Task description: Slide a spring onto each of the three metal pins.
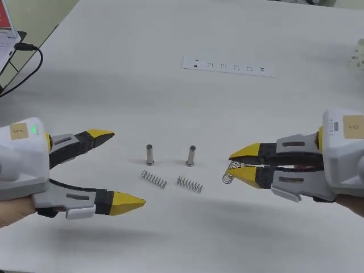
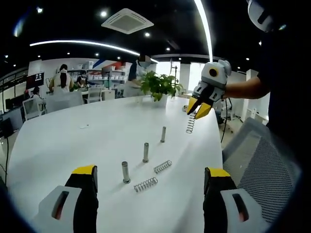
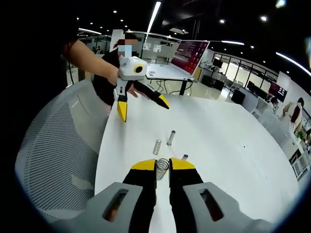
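Head view. The left gripper [image 1: 116, 169] is hovering over the near left of the white table [image 1: 273, 34] with its yellow-tipped jaws standing wide apart and nothing between them. The right gripper [image 1: 234, 165] is reaching in from the right with its jaws drawn together on the clamped spring [image 1: 228, 174], which is hanging from the tips toward the table. The left pin [image 1: 149, 154] and the middle pin [image 1: 191, 156] are standing upright, apart from each other, between the two grippers. The left loose spring [image 1: 154, 179] and the right loose spring [image 1: 189, 183] are lying flat on the table, each just on the near side of a pin and touching neither. A power strip [image 1: 227, 66] is lying at the far side of the table.

Left gripper view. The right pin [image 2: 163, 134] is standing in line with the other two, just beside the lower end of the clamped spring; whether the two are touching cannot be told. All three pins are standing bare.

Right gripper view. The jaws are pressing the coils of the clamped spring at their tips, and the left gripper is showing far across the table, jaws spread. A mesh chair [image 3: 58, 160] is standing beside the table edge.
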`<state>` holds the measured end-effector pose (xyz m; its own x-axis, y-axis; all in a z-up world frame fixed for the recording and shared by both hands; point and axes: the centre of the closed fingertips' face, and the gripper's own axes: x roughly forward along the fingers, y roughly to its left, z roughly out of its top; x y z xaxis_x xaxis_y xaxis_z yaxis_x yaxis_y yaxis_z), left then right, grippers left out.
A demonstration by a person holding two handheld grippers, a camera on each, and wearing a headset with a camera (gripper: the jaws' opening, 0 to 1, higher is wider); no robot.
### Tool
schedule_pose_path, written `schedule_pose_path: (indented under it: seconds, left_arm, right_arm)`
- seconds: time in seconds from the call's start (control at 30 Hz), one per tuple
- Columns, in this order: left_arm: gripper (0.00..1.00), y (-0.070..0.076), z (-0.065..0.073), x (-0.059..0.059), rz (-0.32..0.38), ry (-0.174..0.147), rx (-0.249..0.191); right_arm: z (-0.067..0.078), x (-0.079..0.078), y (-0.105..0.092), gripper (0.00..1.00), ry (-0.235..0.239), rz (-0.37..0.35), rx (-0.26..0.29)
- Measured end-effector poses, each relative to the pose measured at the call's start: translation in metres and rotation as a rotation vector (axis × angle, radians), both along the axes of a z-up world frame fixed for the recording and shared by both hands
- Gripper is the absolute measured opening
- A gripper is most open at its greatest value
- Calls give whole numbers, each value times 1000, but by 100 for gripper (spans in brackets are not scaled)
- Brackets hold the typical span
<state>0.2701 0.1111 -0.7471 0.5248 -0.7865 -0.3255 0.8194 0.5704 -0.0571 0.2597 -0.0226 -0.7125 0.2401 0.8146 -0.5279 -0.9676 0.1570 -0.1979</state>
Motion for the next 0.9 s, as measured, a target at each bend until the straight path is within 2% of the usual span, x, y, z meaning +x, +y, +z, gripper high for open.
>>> schedule_pose_path:
  seconds: [0.13, 0.27, 0.4, 0.47, 0.63, 0.9]
  left_arm:
    - [88, -4, -5, -5, -42, 10, 21]
    - [88, -4, -11, -7, -53, 19, 41]
    - [89, -3, -11, -8, -41, 24, 27]
    - [93, -3, -14, -9, -39, 47, 31]
    - [98, 0, -11, -6, -4, 39, 5]
    - [98, 1, -13, -7, 1, 55, 12]
  right_arm:
    - [-2, 1, -3, 6, 2, -7, -8]
    - [-4, 7, -12, 6, 1, -30, -11]
    - [-5, 13, -19, 6, 3, -54, -13]
    - [-4, 16, -23, 6, -1, -65, -15]
    - [-3, 20, -28, 6, -4, -82, -19]
    - [-1, 29, -38, 6, -16, -110, -22]
